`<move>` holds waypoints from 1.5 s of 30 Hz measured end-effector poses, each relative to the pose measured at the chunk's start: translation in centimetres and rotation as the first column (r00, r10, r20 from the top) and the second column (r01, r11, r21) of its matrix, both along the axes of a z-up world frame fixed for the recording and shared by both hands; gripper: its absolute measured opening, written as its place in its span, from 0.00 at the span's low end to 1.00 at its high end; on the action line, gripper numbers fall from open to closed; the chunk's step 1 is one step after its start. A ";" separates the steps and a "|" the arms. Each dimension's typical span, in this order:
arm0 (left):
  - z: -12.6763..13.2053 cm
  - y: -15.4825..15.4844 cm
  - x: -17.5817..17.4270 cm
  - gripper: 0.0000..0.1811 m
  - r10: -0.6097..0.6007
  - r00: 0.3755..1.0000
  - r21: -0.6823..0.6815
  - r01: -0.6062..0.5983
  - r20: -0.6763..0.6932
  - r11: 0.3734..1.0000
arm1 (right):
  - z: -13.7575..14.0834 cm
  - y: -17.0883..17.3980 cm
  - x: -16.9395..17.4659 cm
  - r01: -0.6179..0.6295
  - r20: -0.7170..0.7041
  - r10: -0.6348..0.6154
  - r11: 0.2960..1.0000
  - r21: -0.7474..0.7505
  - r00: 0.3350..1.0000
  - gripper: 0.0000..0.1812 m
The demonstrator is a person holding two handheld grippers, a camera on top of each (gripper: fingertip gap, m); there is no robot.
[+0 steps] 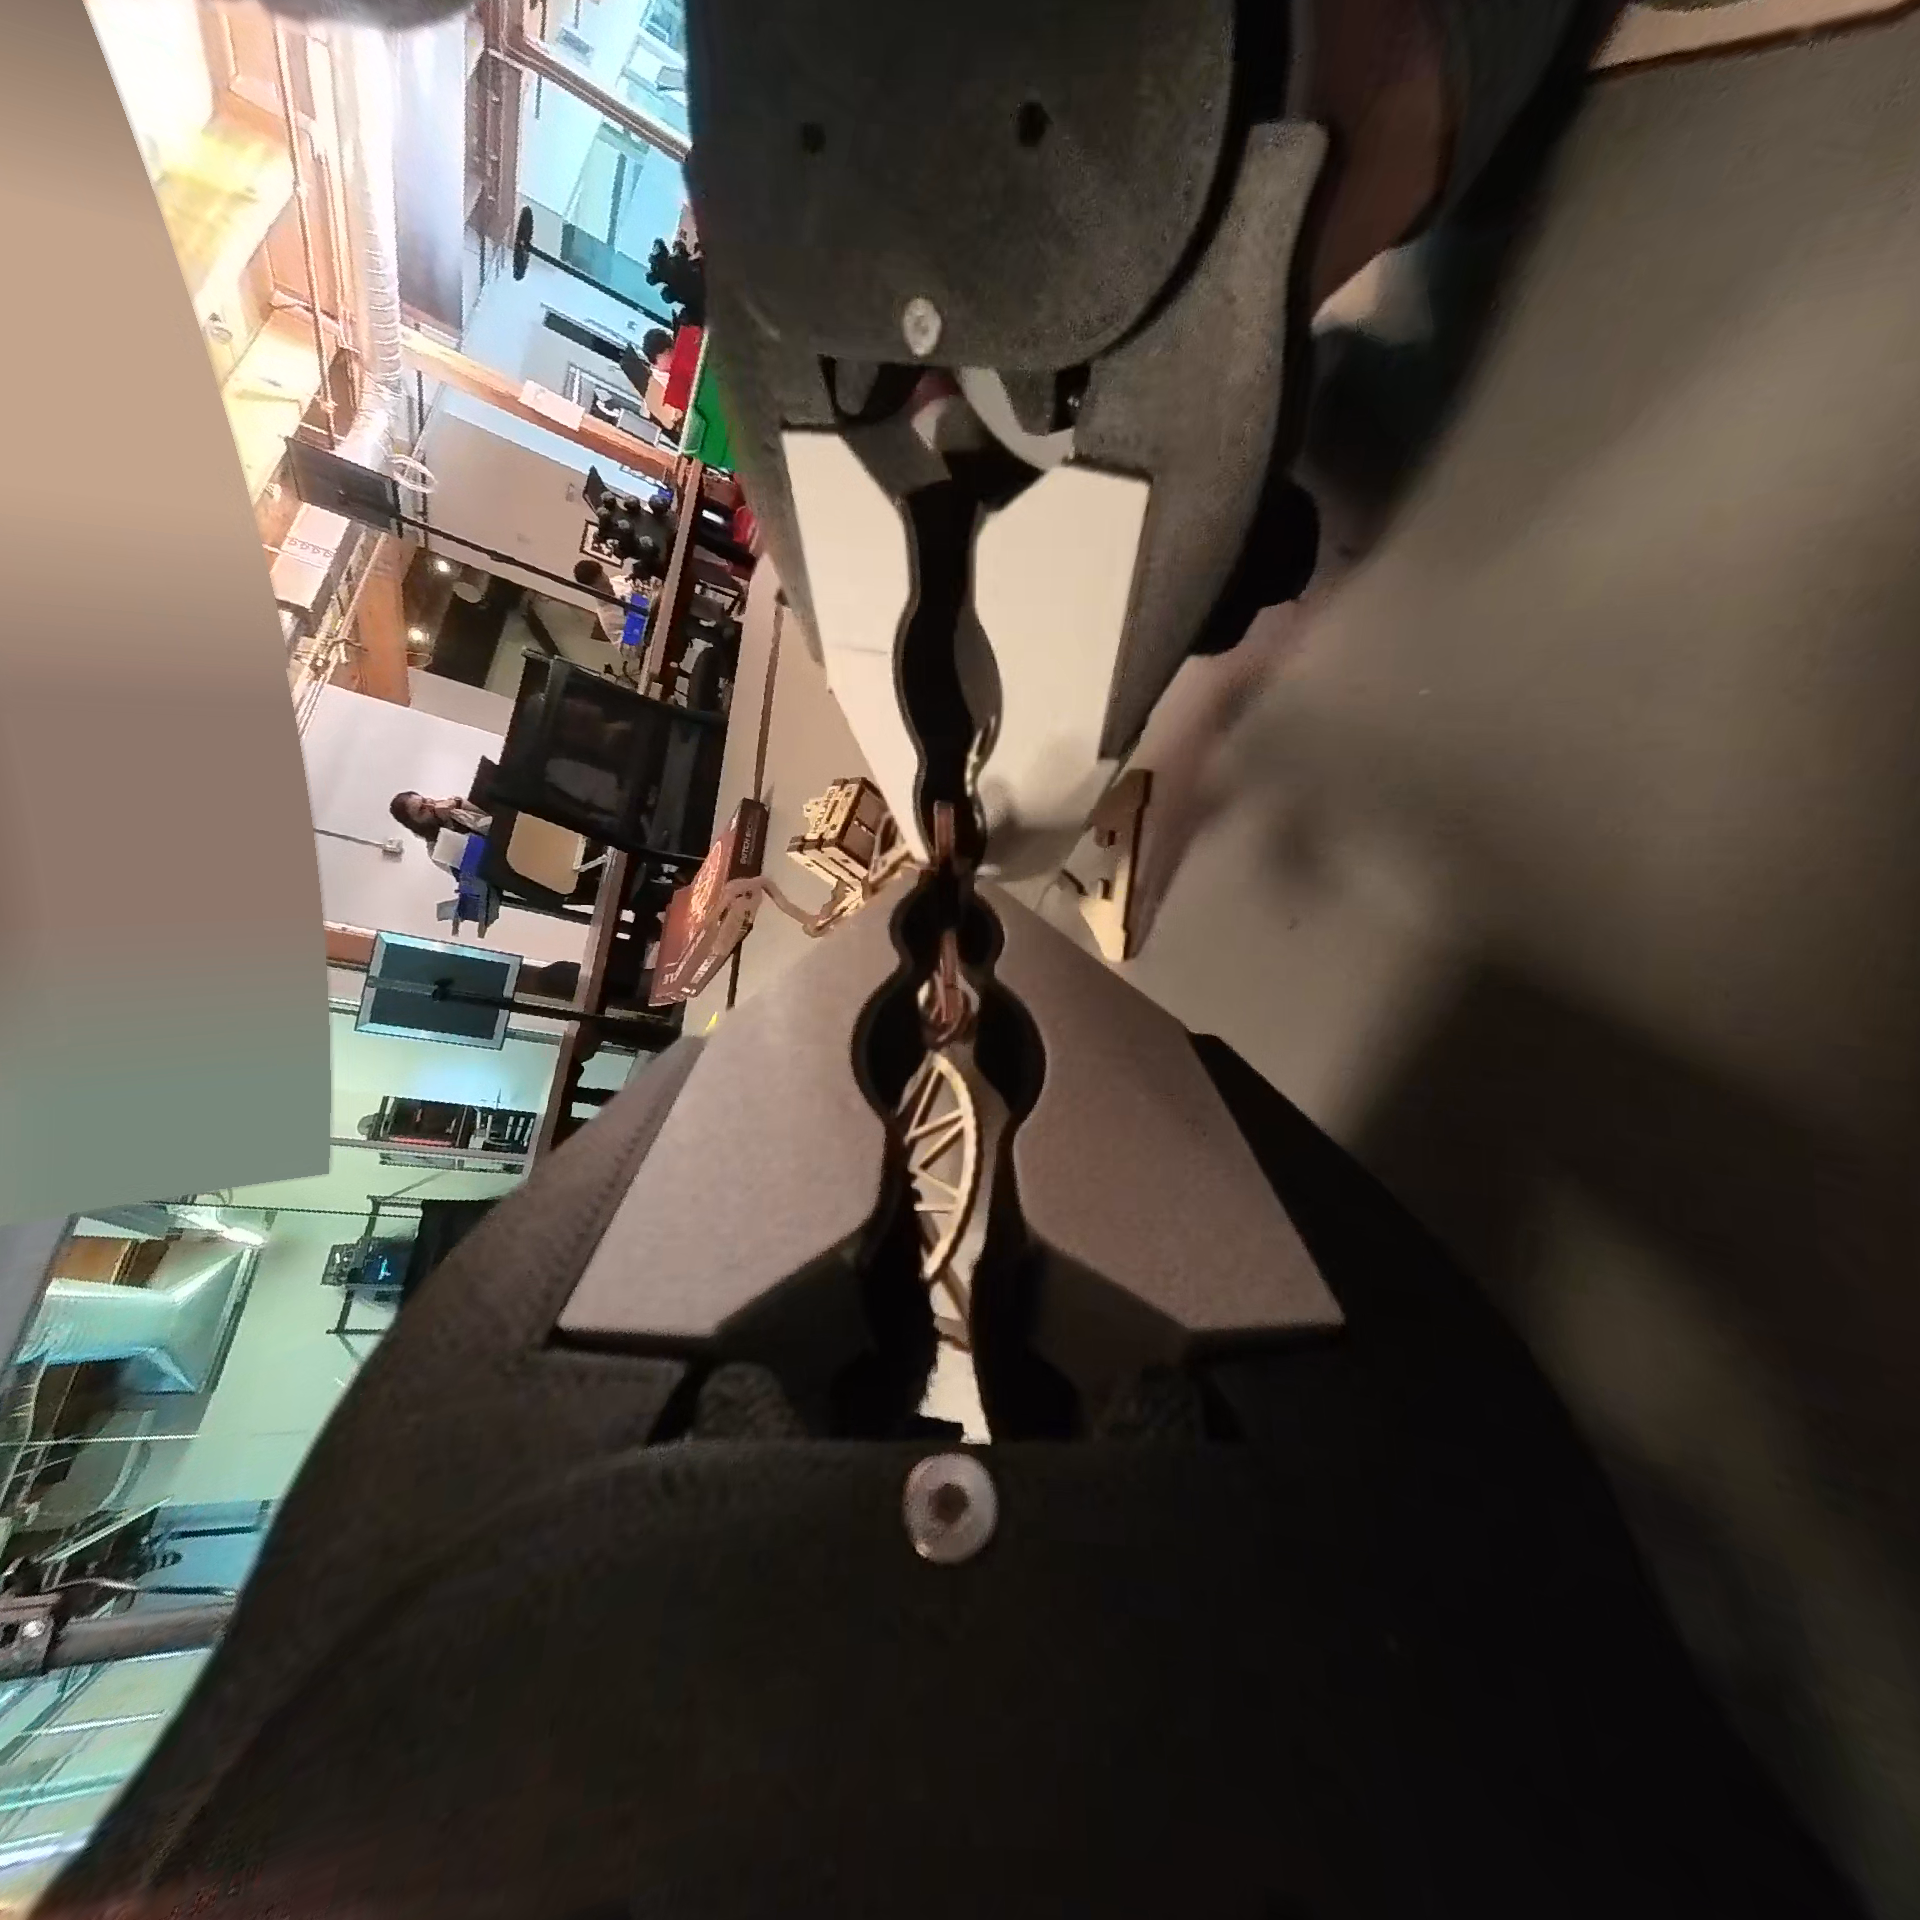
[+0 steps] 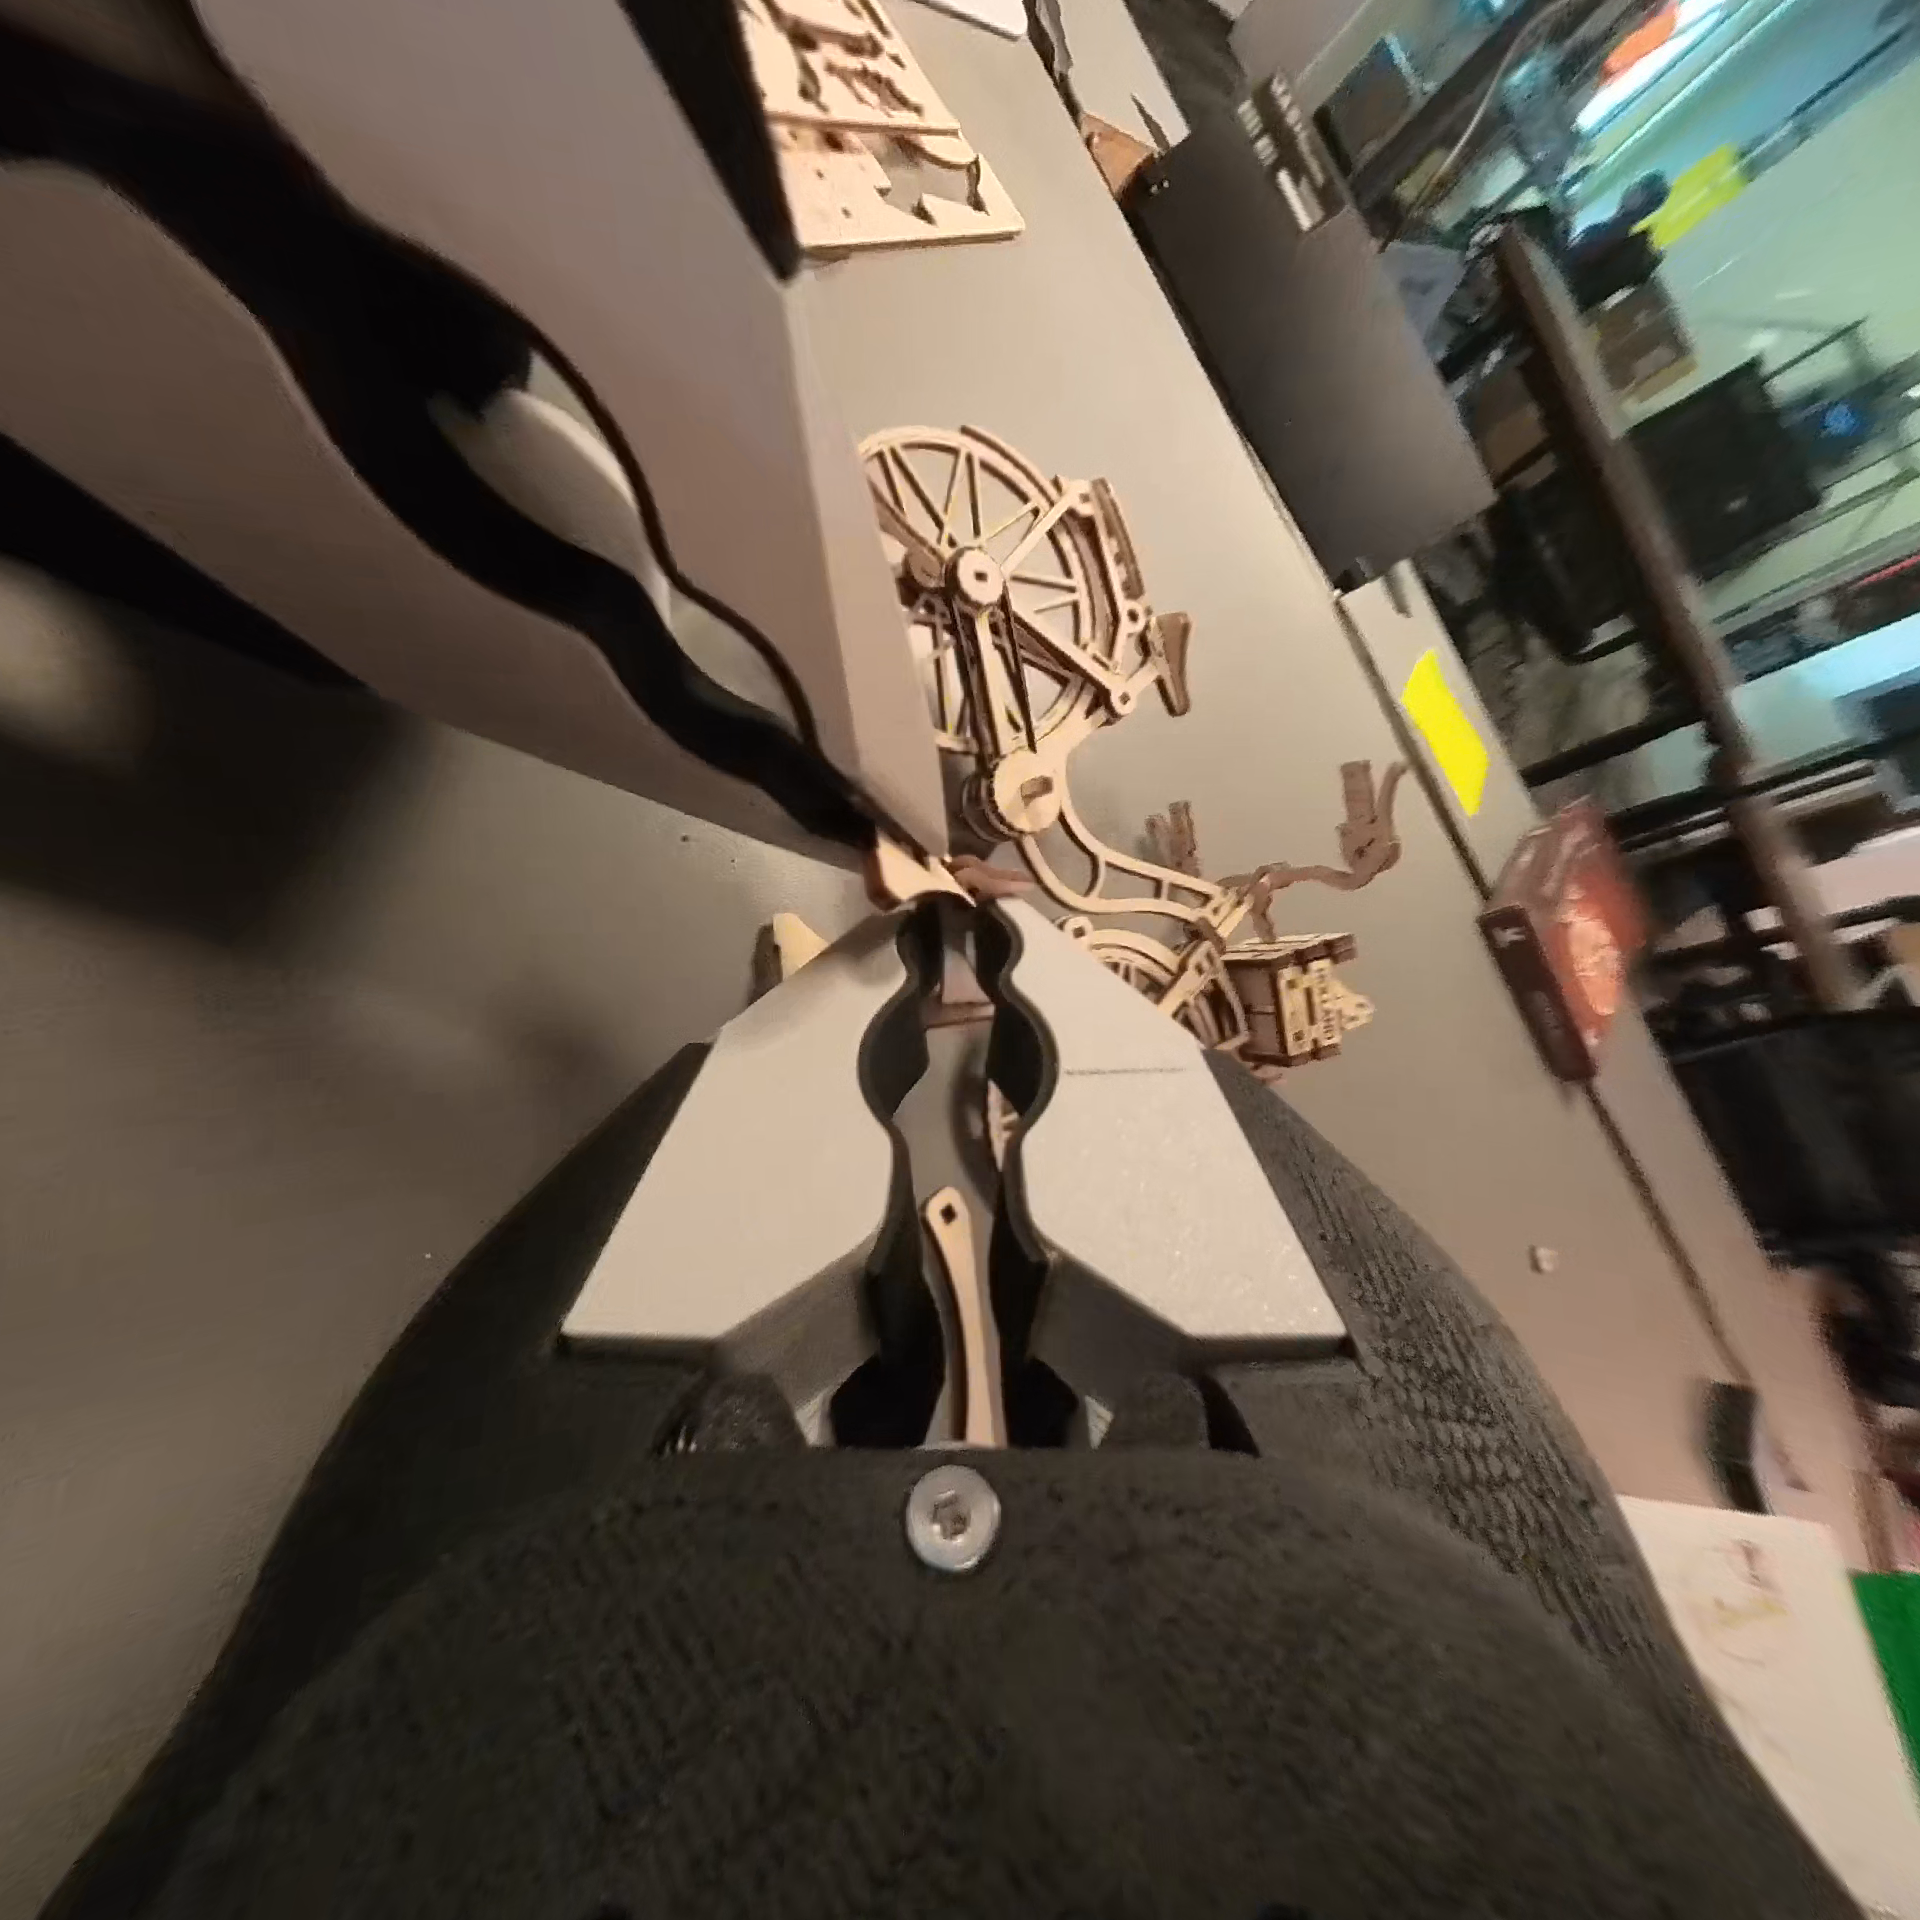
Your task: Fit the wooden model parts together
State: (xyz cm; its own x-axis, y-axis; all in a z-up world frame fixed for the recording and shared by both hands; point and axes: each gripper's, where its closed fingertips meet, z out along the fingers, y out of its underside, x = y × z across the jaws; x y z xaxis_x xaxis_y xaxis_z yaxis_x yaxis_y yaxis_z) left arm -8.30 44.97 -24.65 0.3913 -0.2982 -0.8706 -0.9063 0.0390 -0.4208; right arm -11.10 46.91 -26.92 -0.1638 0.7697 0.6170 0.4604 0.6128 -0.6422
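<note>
- The two grippers met nose to nose over the desk (image 2: 436, 935), right at the joining step.
- The left gripper (image 1: 948, 914) had its jaws clenched on the wooden bicycle model (image 2: 1039, 644), a spoked wheel (image 1: 948, 1164) showing in the slot between its fingers.
- The right gripper (image 2: 940, 914) had its jaws clamped on a slim wooden strip (image 2: 966, 1320), a small square hole near the strip's forward end, its tail running back between the fingers.
- In the right wrist view the model hung just past the tips, wheel up, frame and dark handlebars (image 2: 1340, 831) trailing away, a small boxy part (image 2: 1299, 987) at the far end.
- Where the strip met the model was hidden by the fingertips, so I could not tell whether it was already seated.
- My judgement: the next move called for a short, straight push along the strip's line, with the left hand holding the model steady; any twist could snap the thin wood.
- The desk was plain grey and matte. A punched-out wooden parts sheet (image 2: 883, 156) lay farther up it, and a dark box (image 2: 1558, 935) stood near its edge.
- Beyond it, an open workshop with shelving, monitors and people at benches far off.
</note>
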 end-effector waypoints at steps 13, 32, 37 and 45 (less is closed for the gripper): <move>0.7 0.4 -0.6 0.00 0.029 0.995 0.021 -0.031 0.093 0.999 | 0.7 -0.3 -0.2 -0.009 -0.020 0.003 0.955 -0.296 1.000 0.02; -0.5 0.7 -1.8 0.00 0.079 0.991 -0.031 -0.076 0.107 0.997 | 0.2 0.0 -0.4 0.002 -0.011 -0.004 0.976 -0.219 1.000 0.02; -0.6 0.7 -1.9 0.00 0.087 0.992 -0.027 -0.085 0.091 0.996 | 0.1 0.1 -0.5 0.005 -0.001 -0.005 0.976 -0.220 1.000 0.02; -0.5 0.9 -2.0 0.01 0.082 0.995 0.005 -0.082 0.050 0.997 | 0.3 0.1 -0.4 -0.007 -0.014 0.004 0.974 -0.225 1.000 0.02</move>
State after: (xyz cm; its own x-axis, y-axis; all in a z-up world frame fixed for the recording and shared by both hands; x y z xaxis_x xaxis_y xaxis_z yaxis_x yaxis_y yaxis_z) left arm -10.30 45.89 -25.11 0.4572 -0.2574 -0.8513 -0.8845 -0.0314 -0.4655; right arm -11.52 46.99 -26.64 -0.1616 0.8883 0.4299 0.4477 0.4542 -0.7702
